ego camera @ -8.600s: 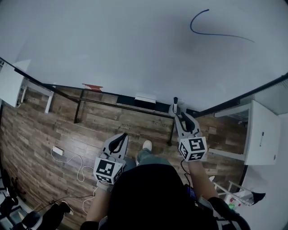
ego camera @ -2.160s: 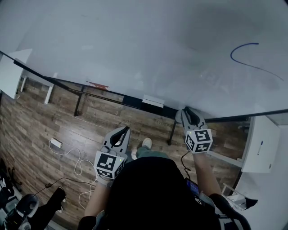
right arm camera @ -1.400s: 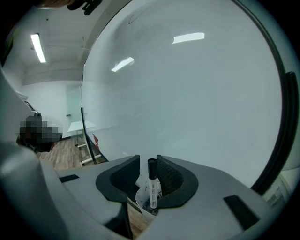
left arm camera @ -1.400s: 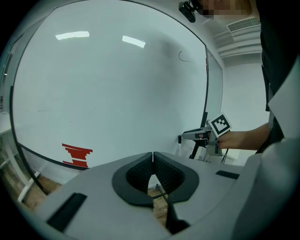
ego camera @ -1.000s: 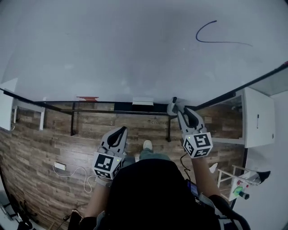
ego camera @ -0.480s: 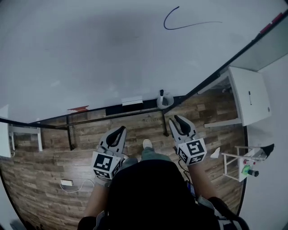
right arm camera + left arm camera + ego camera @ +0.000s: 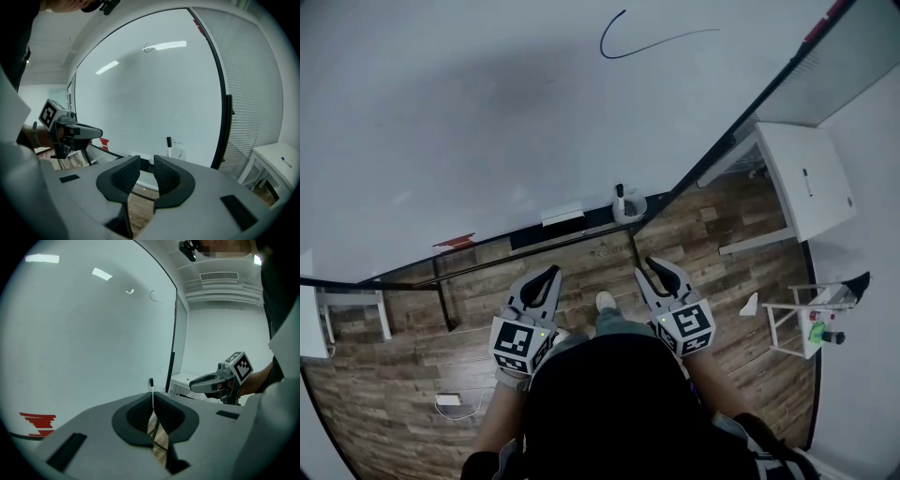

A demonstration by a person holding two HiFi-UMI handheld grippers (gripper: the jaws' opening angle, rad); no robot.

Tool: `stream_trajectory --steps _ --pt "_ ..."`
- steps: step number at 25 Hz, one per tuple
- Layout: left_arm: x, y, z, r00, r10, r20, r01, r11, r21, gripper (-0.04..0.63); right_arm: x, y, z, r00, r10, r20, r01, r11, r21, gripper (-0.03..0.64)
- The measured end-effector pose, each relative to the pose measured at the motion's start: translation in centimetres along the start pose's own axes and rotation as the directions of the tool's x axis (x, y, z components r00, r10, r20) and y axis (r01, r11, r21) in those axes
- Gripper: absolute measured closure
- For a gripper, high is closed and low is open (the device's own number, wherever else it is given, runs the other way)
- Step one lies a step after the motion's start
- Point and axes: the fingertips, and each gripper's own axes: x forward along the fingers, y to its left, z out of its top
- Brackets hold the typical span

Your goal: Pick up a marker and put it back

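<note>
2 empty claws: left gripper (image 7: 551,274) pinched together, right gripper (image 7: 652,265) slightly parted. Marker (image 7: 619,193) stands in cup (image 7: 631,212) by the whiteboard (image 7: 487,112); that narrow gap could knock it over.

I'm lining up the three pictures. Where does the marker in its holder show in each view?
Head view: marker just above centre, at the bottom edge of the whiteboard.
Left gripper view: marker near centre, slightly low.
Right gripper view: marker just right of centre, slightly low.
Shared landmark: the curved pen line high on the whiteboard.
</note>
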Motion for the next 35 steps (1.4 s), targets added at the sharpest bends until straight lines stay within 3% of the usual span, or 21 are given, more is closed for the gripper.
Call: stream_trajectory --steps 23,35 --pt "0.7 -1.5 0.4 1.000 -0.001 0.005 0.001 1.000 0.004 0.571 -0.8 0.1 0.2 0.999 0.037 0.003 -0.037 0.999 -0.017 0.515" --pt "0.2 -2.0 0.0 0.999 0.032 0.001 -0.032 0.999 -0.010 0.571 -1.0 -0.2 0.1 0.998 0.055 0.010 -0.055 0.998 -0.019 0.515"
